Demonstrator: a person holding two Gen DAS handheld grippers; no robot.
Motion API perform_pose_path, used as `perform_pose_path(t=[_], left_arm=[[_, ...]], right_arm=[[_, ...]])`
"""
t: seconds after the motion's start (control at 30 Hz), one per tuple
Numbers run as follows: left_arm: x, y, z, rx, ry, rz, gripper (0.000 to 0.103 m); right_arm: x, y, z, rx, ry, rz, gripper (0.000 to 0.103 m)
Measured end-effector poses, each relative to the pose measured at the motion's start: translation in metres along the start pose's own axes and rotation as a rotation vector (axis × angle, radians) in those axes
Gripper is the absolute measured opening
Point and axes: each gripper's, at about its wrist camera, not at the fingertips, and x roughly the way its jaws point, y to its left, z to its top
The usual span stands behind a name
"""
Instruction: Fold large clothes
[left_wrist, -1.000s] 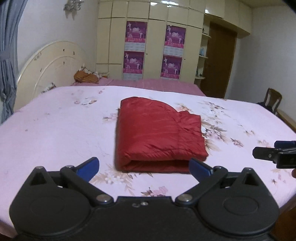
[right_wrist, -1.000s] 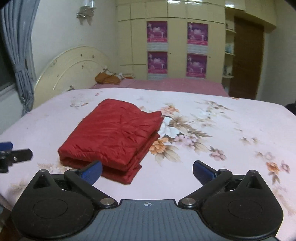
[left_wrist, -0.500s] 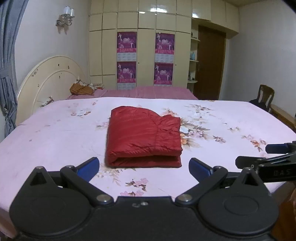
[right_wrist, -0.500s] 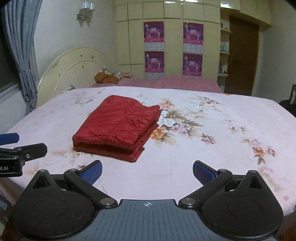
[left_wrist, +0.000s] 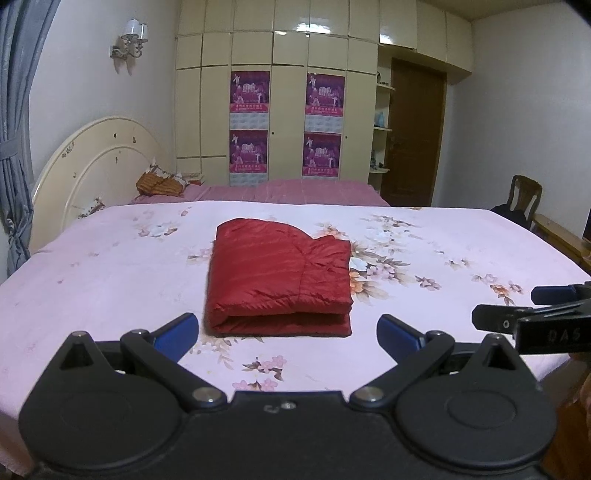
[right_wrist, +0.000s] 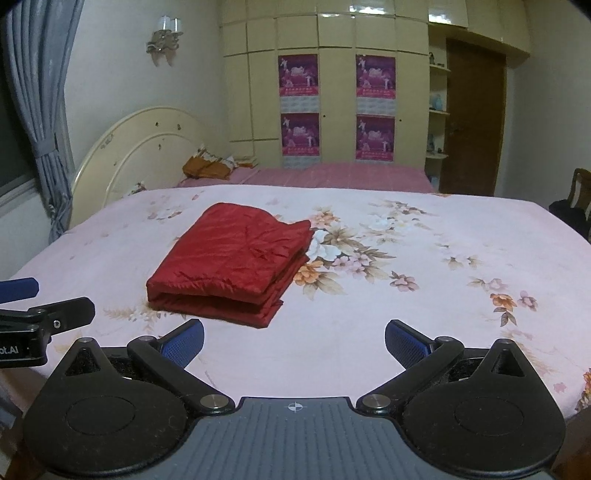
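A red padded garment (left_wrist: 280, 273) lies folded into a thick rectangle on the bed's pink floral sheet (left_wrist: 110, 280). It also shows in the right wrist view (right_wrist: 232, 264), left of centre. My left gripper (left_wrist: 288, 332) is open and empty, held back from the garment's near folded edge. My right gripper (right_wrist: 295, 339) is open and empty, to the right of the garment and apart from it. Each gripper shows at the other view's edge: the right one (left_wrist: 532, 317), the left one (right_wrist: 44, 306).
A cream headboard (left_wrist: 92, 173) stands at the bed's left end with an orange bundle (left_wrist: 159, 182) near it. A wardrobe with purple posters (left_wrist: 284, 122) lines the far wall. A wooden chair (left_wrist: 521, 199) stands at the right, a grey curtain (right_wrist: 40, 122) at the left.
Both grippers have drawn back from the folded garment toward the bed's near edge, so it looks smaller and farther. The garment has not moved. Both stay open.
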Motion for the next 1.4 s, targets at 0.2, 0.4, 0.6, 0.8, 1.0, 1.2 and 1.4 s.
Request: perform_pose_path(t=[0.2,0.4,0.6,0.8,1.0,1.2,1.4], left_arm=[[-0.001,-0.001,0.001,0.001,-0.009,-0.003,0.103],[-0.004,-0.003,0.0,0.003,-0.013,-0.007,0.103],[-0.004,-0.002,0.001,0.002,-0.016,-0.006,0.103],[-0.004,-0.002,0.001,-0.001,-0.017,-0.002,0.103],[-0.004,-0.002,0.001,0.001,-0.018,-0.002,0.103],[-0.003,-0.004,0.001,0.002,-0.018,-0.004,0.103],[-0.003,-0.005,0.001,0.001,-0.016,-0.002,0.103]], right_arm=[[-0.005,-0.001,-0.001,0.0,-0.002,-0.01,0.103],[-0.008,-0.002,-0.001,-0.001,-0.005,-0.018,0.103],[-0.009,-0.004,-0.001,-0.004,-0.007,-0.014,0.103],[-0.011,-0.006,0.0,-0.011,-0.009,-0.01,0.103],[-0.011,-0.007,0.001,-0.01,-0.012,-0.011,0.103],[-0.011,-0.008,0.001,-0.01,-0.012,-0.011,0.103],[-0.011,-0.009,0.002,-0.012,-0.009,-0.012,0.103]])
